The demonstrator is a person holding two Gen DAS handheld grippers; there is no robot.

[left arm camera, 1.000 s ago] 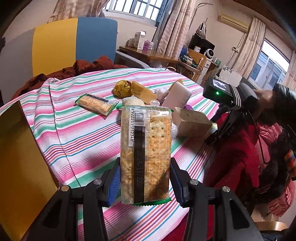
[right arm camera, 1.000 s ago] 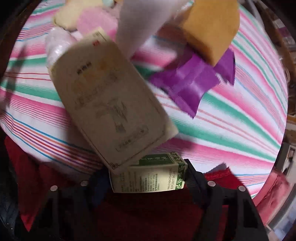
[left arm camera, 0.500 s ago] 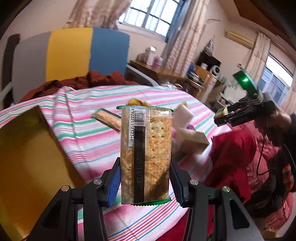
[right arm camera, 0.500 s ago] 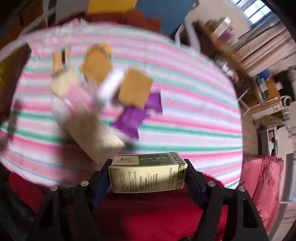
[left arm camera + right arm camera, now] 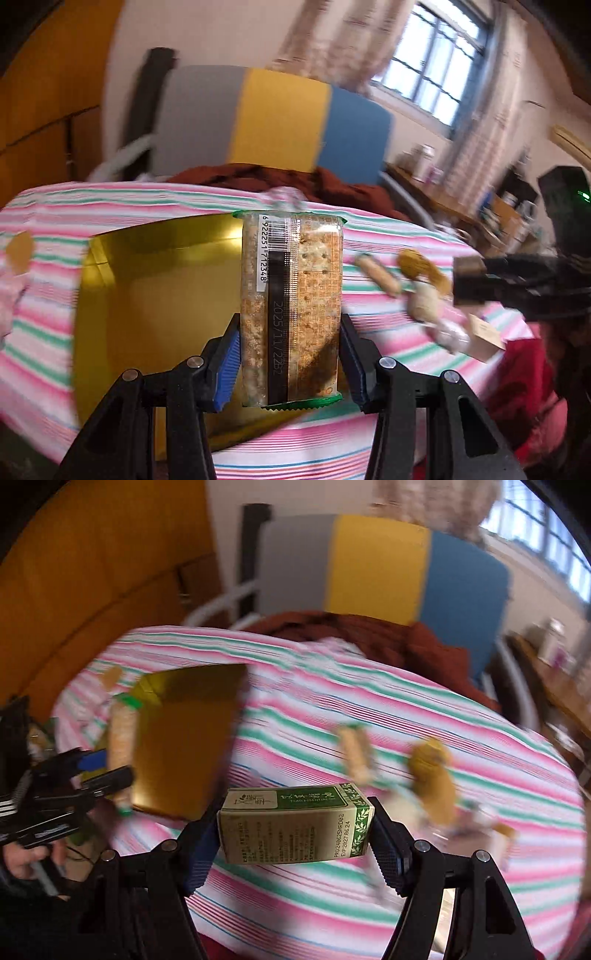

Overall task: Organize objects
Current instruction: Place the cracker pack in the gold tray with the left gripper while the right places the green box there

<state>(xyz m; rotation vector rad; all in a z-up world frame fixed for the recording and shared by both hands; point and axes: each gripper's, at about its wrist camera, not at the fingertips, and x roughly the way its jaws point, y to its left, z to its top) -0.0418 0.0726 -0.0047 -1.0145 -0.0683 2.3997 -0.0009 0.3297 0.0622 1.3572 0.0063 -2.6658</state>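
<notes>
1. Left gripper [image 5: 290, 363] pinches the upright clear-wrapped cracker packet [image 5: 291, 310]; it has swung from the snack pile to the open gold cardboard box [image 5: 155, 295], now directly behind.
2. Right gripper [image 5: 293, 838] clamps the green-and-cream carton [image 5: 295, 825], lifted off the striped tablecloth [image 5: 369, 709]; box at 10 o'clock.
3. Judgement: both items ready for boxing.

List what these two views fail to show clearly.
- Gold box interior: left wrist view, its middle hidden behind the cracker pack held in the left tool.
- Loose snacks on the striped cloth: right wrist view, motion-blurred beyond identifying.
- Green carton in the right tool: small print unreadable.
</notes>
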